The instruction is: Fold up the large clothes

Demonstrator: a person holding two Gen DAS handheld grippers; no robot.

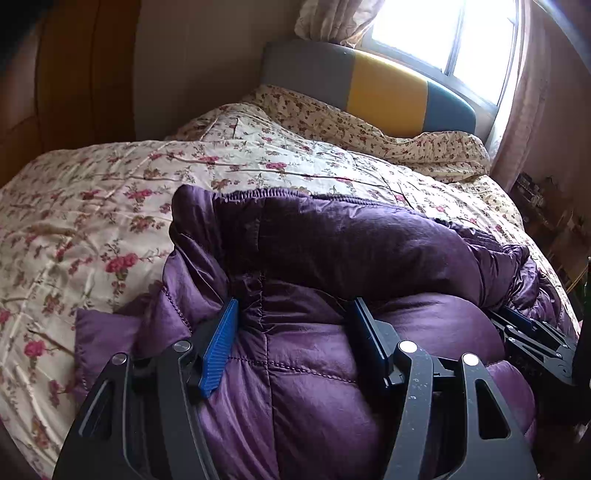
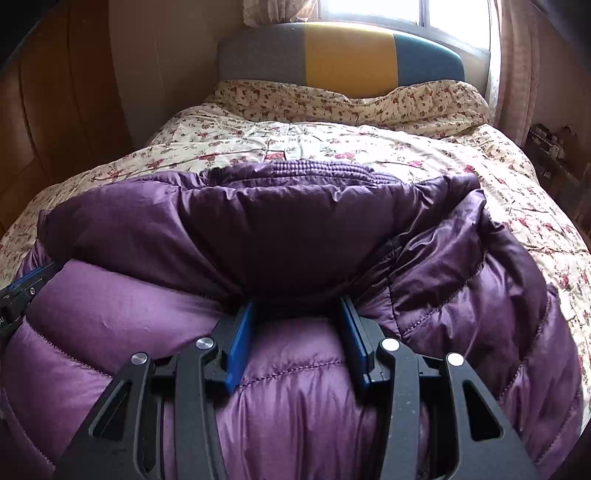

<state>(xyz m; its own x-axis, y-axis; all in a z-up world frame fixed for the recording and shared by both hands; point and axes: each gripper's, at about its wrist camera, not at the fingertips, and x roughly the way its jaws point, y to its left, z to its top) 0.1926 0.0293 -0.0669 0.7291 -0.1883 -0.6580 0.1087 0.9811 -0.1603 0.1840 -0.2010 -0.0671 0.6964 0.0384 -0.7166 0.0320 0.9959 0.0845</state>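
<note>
A purple quilted down jacket lies bunched on the floral bed, folded over itself; it also fills the right wrist view. My left gripper is open, its blue-padded fingers pressed against a puffy fold near the jacket's near edge, with padding bulging between them. My right gripper is open the same way, fingers wide on either side of a fold. The right gripper shows at the right edge of the left wrist view; the left one shows at the left edge of the right wrist view.
The floral bedspread covers the bed. A grey, yellow and blue headboard stands at the far end under a bright window. A wooden wardrobe stands left; a cluttered shelf is right.
</note>
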